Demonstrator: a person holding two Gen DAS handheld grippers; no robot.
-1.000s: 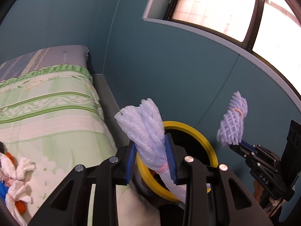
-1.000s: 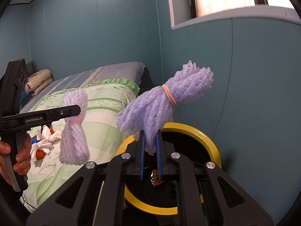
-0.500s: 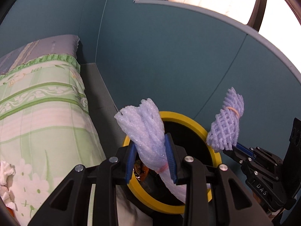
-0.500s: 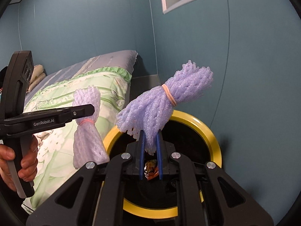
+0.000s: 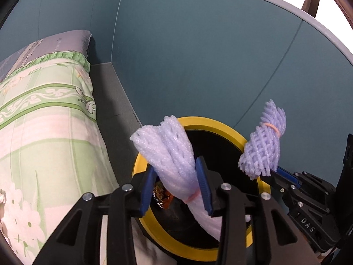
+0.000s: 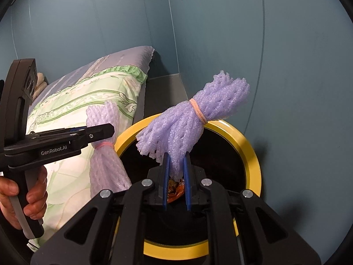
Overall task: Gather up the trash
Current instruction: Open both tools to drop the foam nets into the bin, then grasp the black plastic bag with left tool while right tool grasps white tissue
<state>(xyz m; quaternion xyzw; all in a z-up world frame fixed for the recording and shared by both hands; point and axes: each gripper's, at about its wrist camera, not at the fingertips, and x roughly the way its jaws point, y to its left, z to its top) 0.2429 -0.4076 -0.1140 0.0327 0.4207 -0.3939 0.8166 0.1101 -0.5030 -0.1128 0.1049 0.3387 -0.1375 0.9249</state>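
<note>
**Both foam bundles brought over the bin; left release under way.**

Compared with a second earlier, I had carried both grippers forward and down, so the yellow-rimmed bin filled the lower view, standing on the floor just beside the bed. My left gripper was opening its jaws with the pale foam net bundle between them, its tail hanging into the bin mouth; the bundle appeared not yet dropped. My right gripper was clenched on the purple foam net bundle, held above the opening. A crumpled wrapper already lay inside. Both grippers pointed steeply downward, side by side; my left hand gripped its handle. I judged the deposit imminent for both.
</note>
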